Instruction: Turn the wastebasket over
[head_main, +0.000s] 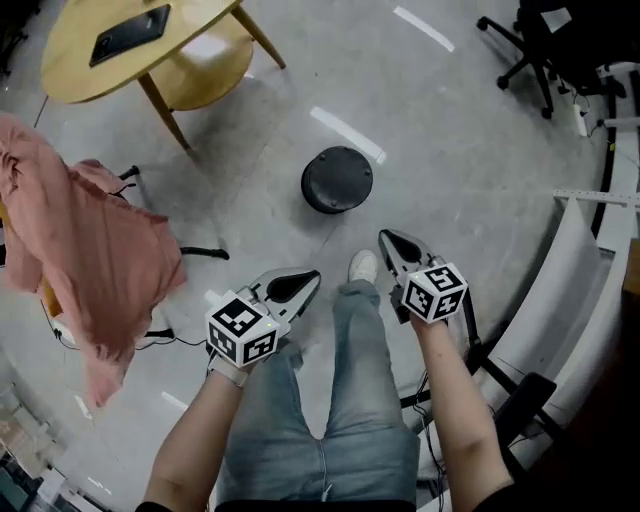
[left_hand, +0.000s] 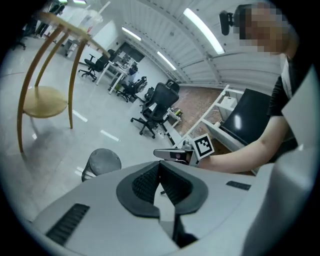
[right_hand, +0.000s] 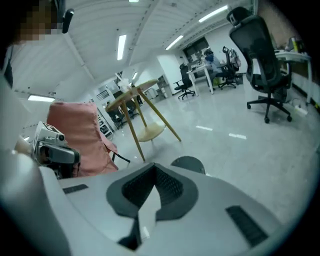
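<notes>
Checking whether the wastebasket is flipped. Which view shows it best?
The head view: the wastebasket shows whole, from above. The left gripper view shows it from the side, partly hidden; the right gripper view only its top part.

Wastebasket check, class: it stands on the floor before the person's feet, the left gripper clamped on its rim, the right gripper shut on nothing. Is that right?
No. The left gripper is shut on nothing, clear of the wastebasket, as the left gripper view shows. The rest stands, right gripper included.
</notes>
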